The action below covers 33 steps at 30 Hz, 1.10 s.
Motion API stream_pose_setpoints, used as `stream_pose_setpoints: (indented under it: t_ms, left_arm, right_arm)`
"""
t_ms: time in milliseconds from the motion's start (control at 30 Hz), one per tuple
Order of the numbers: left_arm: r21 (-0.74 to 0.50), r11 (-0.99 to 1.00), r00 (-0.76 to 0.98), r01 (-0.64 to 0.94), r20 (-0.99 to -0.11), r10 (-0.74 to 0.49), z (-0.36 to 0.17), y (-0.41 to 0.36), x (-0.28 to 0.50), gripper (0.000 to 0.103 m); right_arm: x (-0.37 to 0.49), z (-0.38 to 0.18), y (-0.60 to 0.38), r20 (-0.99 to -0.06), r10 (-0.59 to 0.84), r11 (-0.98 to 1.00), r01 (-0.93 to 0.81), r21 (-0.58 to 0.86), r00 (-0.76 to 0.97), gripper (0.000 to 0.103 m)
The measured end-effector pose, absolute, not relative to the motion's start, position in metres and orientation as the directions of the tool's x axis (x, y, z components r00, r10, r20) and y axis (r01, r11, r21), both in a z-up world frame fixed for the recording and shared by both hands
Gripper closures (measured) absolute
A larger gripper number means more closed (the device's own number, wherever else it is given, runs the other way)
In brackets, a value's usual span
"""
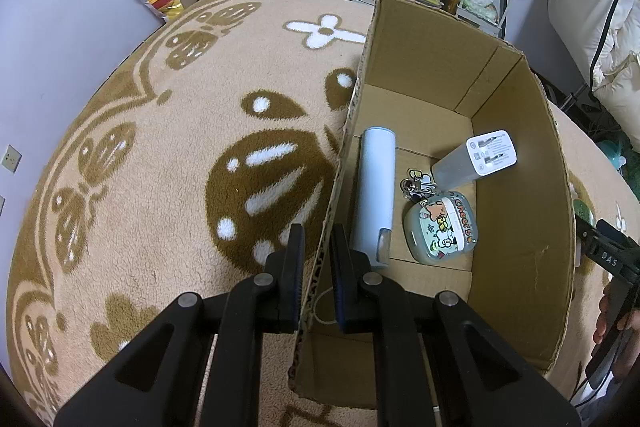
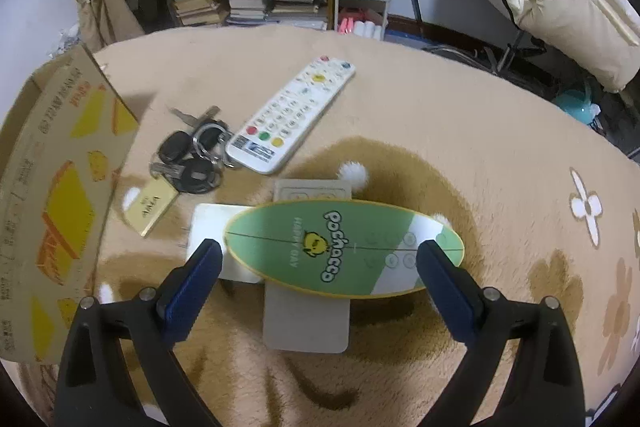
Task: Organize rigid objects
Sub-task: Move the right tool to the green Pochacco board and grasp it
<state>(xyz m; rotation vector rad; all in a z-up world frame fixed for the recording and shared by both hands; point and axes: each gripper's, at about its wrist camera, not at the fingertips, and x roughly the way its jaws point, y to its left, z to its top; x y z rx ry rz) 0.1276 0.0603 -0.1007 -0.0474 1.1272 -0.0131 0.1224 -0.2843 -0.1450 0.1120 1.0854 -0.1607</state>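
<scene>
Where the beige patterned blanket (image 1: 160,155) spreads across the whole surface, a cardboard box (image 1: 516,187) stands open on it, its printed outer wall also showing at the left edge of the right wrist view. The left gripper (image 1: 316,247) is pinched on the box's near left wall, one finger outside and one inside, with the cardboard edge pressed between the pads. Inside the box lie a pale blue cylinder (image 1: 376,195) along the left wall, a white power bank (image 1: 476,159) leaning towards the right wall, and a cartoon-printed earbud case (image 1: 440,227) with a small keyring charm (image 1: 416,183) just beside it.

Outside the box, the right gripper (image 2: 320,259) hangs with its jaws spread wide, one fingertip at each end of a green oval comb (image 2: 344,247); whether the pads touch it I cannot tell. The comb lies across a white rectangular device (image 2: 204,227) and a grey card-like piece (image 2: 308,323). Farther back rest a white remote control (image 2: 292,119) and, near it towards the box, a bunch of keys (image 2: 192,155) with a gold tag (image 2: 152,203).
</scene>
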Motion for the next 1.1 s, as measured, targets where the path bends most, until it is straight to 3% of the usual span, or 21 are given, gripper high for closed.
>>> stream_pose_setpoints:
  t_ms: [433, 967, 1100]
  left_arm:
    - [-0.044, 0.999, 0.429, -0.014, -0.903, -0.034, -0.100, 0.061, 0.127, 0.092]
    - [-0.035, 0.999, 0.429, -0.013, -0.903, -0.026, -0.100, 0.062, 0.128, 0.091]
    - [-0.028, 1.000, 0.431, -0.009, -0.902, -0.021, -0.101, 0.062, 0.128, 0.091]
  right_arm:
    - [0.127, -0.157, -0.290, -0.904, -0.067, 0.981, 0.194, 0.018, 0.422, 0.000]
    - [0.127, -0.152, -0.326, -0.921, -0.001, 0.911, 0.381, 0.161, 0.390, 0.000]
    - [0.131, -0.146, -0.331, -0.913, -0.081, 0.878, 0.462, 0.124, 0.399, 0.000]
